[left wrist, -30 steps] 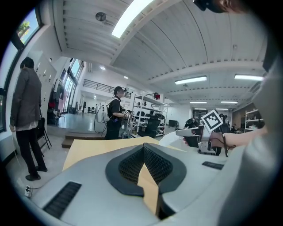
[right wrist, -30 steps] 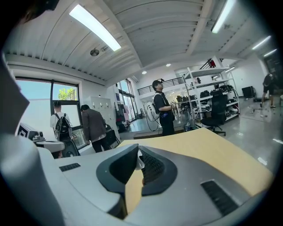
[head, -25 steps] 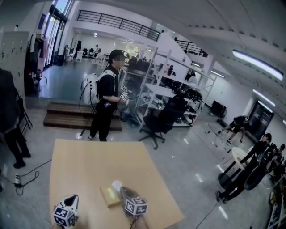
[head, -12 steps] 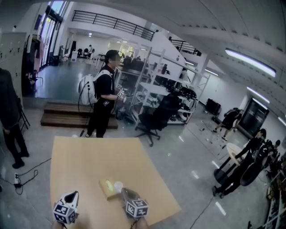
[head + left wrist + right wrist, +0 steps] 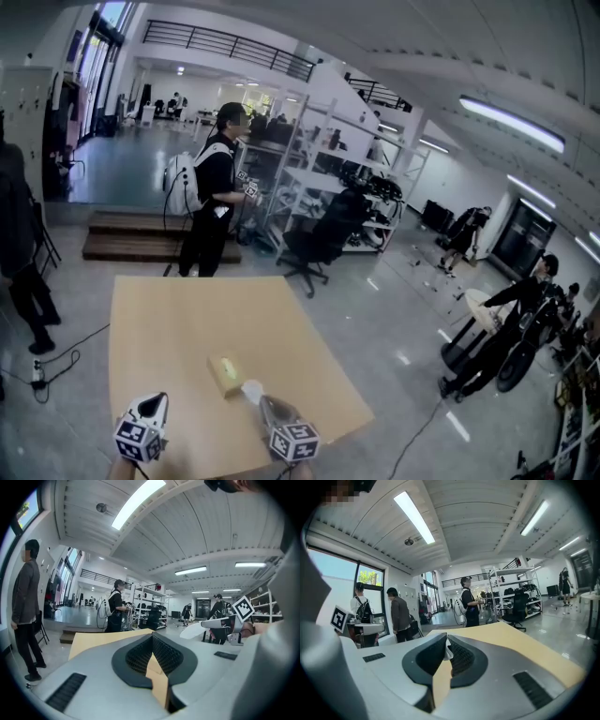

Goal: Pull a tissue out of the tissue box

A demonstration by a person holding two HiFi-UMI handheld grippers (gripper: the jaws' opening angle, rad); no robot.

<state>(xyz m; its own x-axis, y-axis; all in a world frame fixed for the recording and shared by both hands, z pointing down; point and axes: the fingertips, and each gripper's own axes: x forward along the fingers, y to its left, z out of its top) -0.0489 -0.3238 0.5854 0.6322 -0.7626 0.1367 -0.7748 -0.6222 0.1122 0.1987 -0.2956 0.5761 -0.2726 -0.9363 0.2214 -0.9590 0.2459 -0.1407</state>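
Tissue point(image 5: 251, 388): lower centre, now just lower right of the tissue box point(image 5: 223, 373) instead of above it | right gripper point(image 5: 262, 401) clenched on the tissue, had drawn back | left gripper point(image 5: 155, 403) closed, empty, lower left | pull looked nearly complete

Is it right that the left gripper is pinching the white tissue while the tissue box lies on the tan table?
Not quite. The right gripper, not the left, pinches the white tissue, as the right gripper view shows. The left gripper has nothing between its jaws. The tissue box does lie on the tan table.
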